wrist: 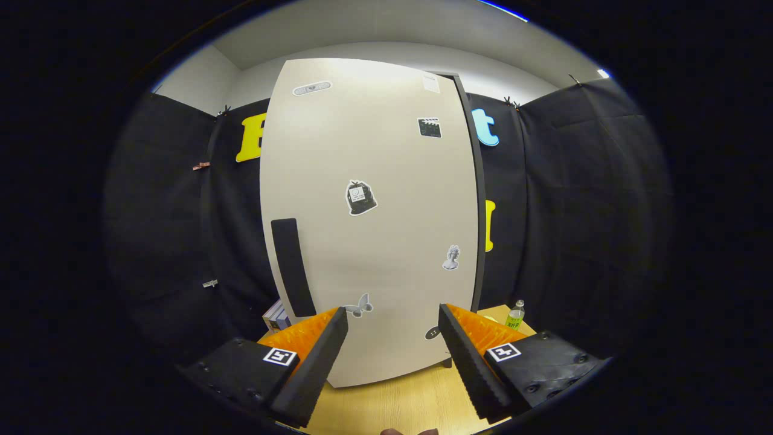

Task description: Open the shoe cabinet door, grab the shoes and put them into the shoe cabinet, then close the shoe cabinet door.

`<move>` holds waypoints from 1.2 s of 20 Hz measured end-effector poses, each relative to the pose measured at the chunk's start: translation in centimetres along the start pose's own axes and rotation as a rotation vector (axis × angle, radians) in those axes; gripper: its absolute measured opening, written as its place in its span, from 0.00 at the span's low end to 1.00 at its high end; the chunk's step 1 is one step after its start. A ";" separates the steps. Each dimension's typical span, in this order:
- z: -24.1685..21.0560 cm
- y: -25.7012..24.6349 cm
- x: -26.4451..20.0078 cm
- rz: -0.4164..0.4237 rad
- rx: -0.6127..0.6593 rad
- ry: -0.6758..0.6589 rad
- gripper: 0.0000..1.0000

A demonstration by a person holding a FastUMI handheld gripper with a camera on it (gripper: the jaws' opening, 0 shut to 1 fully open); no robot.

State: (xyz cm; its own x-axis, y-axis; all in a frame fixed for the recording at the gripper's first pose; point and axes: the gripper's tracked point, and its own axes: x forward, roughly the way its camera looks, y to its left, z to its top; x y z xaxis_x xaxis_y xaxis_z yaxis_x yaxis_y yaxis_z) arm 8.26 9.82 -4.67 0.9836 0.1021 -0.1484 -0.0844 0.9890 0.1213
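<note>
Beige laminate covers the shoe cabinet door, which stands upright on the wooden table straight ahead of us, shut or nearly so. We use that door as our landmark. On its left side, in the lower half, sits a long black vertical handle, slightly tilted in the fisheye. Small stickers dot the rest of its face. Just right of the door a green bottle stands on the table, and at the door's lower left corner a small box peeks out.

Our gripper hovers in front of the door's lower edge, its fingers spread wide with nothing between them, aimed at the bare panel to the right of the handle.

We judge the door to be a stiff, flat panel, fairly light, swinging on hinges along its right edge, so it should give easily to a steady pull. Its smooth face offers no purchase; the handle is the place to take hold, pinched across its width near the middle. Shoes are not something we can place from here.
</note>
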 end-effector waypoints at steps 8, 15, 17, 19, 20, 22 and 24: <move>0.1 -0.1 0.1 -0.006 -0.006 0.005 0.98; 0.2 0.0 0.1 -0.012 -0.001 0.010 0.98; 0.2 0.0 0.1 -0.012 0.001 0.013 0.98; 0.2 0.0 0.1 -0.014 0.006 0.017 0.98; 0.2 0.0 0.1 -0.015 0.007 0.019 0.98; 0.3 0.0 0.1 -0.017 0.007 0.018 0.98; 0.2 -0.1 0.2 -0.019 0.007 0.018 0.98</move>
State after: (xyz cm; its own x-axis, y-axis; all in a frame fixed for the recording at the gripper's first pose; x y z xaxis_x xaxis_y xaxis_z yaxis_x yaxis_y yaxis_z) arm 8.48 9.76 -4.47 0.9820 0.0858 -0.1685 -0.0651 0.9900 0.1249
